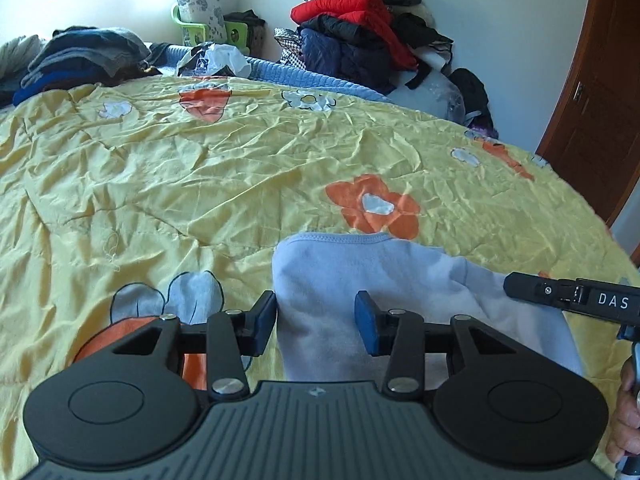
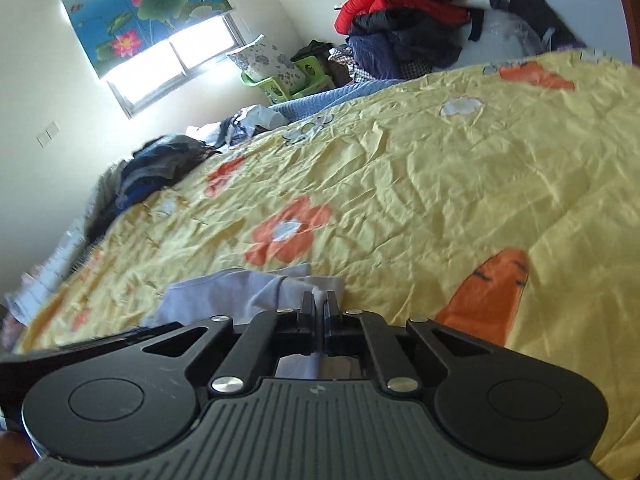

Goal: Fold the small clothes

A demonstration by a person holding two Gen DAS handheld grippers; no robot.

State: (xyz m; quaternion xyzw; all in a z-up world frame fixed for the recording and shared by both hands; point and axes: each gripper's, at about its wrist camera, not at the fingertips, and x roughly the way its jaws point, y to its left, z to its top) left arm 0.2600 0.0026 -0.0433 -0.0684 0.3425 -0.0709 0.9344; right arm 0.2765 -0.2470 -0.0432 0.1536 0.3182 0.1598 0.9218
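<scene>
Yellow bedding forms your work surface: a wrinkled quilt (image 1: 200, 168) printed with orange flowers covers the bed under both tools, soft enough that a pressed-down edge will sink a little. Directly ahead of your left gripper (image 1: 316, 322), the pale blue garment (image 1: 360, 272) lies flat on the quilt, running between the spread blue pads (image 1: 366, 324), which touch nothing; this claw stands wide apart above the cloth, probably ready to pin or take the near edge. Your right gripper (image 2: 319, 316) has its jaws pressed together on a bunched fold of the same garment (image 2: 256, 292), with a sliver of pale cloth showing between the fingers; the grip sits at the side of the piece, which suits lifting that portion over the flat body. In the left view, the right tool enters from the right edge, level with the garment. Judge the fold as barely begun: most of the cloth is spread in a single layer. Beyond the garment, the quilt runs bare to its far edge. Further off, to the left of both claws, a stack of dark folded clothes (image 1: 80, 56) rests at the bed's far side; a heap of jackets (image 1: 360, 28), red and navy, rises against the wall ahead, well apart from your work.
</scene>
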